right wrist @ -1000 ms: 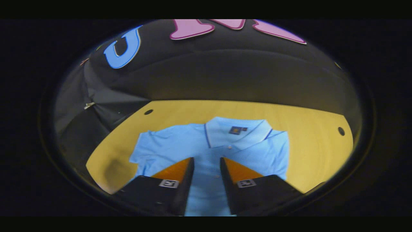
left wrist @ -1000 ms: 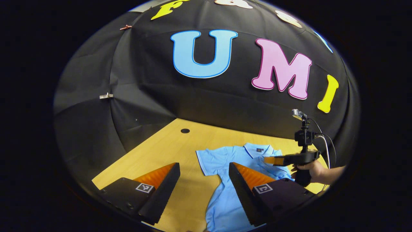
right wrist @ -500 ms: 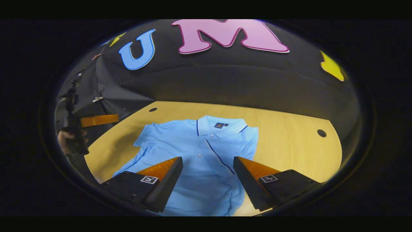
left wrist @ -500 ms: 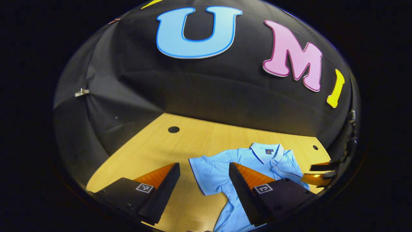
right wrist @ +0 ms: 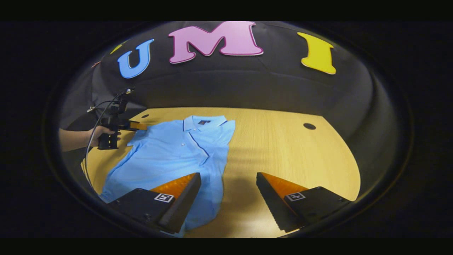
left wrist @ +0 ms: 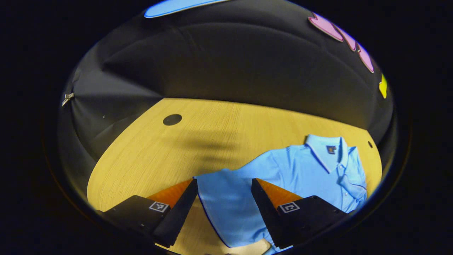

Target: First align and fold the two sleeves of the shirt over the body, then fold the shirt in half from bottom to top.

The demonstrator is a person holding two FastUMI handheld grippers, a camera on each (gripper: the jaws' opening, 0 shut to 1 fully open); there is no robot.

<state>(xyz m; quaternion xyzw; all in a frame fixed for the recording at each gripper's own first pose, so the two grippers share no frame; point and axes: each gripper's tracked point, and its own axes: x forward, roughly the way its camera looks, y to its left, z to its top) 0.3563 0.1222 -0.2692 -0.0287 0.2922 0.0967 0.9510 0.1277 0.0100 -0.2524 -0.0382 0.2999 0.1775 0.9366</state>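
Note:
A light blue polo shirt (right wrist: pixel 166 156) lies face up on the wooden table (right wrist: pixel 283 152), collar (left wrist: pixel 327 150) at the far end. One sleeve (right wrist: pixel 208 141) lies folded over the body. The other sleeve (left wrist: pixel 223 205) is spread flat and sits between the fingers of my left gripper (left wrist: pixel 223 184), which is open just above it. In the right gripper view a hand (right wrist: pixel 95 132) holds that left gripper (right wrist: pixel 139 126) at the shirt's far side. My right gripper (right wrist: pixel 228 175) is open over bare table beside the shirt's folded edge, with one finger (right wrist: pixel 180 202) over the fabric.
Round holes are cut in the tabletop, one (left wrist: pixel 172 119) beyond the spread sleeve and one (right wrist: pixel 309 126) on the other side. The black cloth wall (right wrist: pixel 247 88) closes the table's back edge. Bare wood stretches away from the shirt on both sides.
My left gripper has dropped toward the spread sleeve, which now sits between its fingers. My right gripper has opened wide and pulled off the shirt's body to the side.

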